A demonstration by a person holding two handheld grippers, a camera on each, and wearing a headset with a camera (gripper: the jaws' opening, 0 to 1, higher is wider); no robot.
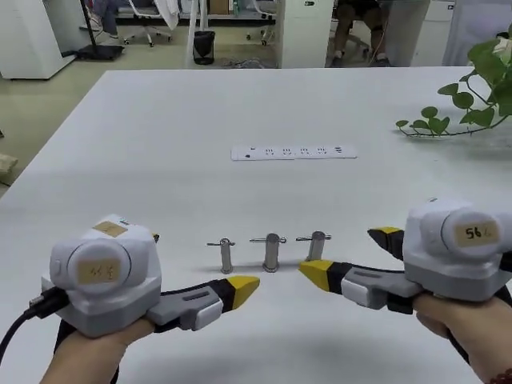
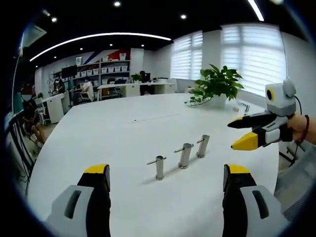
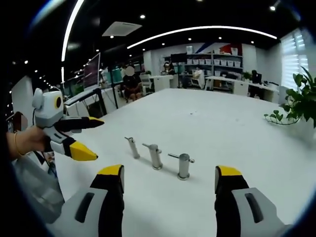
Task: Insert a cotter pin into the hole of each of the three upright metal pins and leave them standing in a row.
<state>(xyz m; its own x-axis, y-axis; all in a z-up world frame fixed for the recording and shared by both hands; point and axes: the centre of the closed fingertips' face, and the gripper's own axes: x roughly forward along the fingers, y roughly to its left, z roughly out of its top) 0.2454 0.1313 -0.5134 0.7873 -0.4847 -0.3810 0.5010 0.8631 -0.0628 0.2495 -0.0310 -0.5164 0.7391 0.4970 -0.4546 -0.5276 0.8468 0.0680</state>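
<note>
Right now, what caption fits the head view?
Yellow-tipped left gripper and right gripper, both open, flank three upright cotter-pinned steel pins.

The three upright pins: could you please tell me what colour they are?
Silver-grey, bare metal; the pins show best in the right gripper view.

White table (image 1: 160, 160) is recorded. A white power strip (image 1: 294, 152) is laid flat near its middle. A green trailing plant (image 1: 486, 62) is seen at the far right edge. A dark waste bin (image 1: 204, 46) is stood on the floor beyond the table. Slatted window blinds (image 2: 252, 54) are seen behind the plant.
</note>
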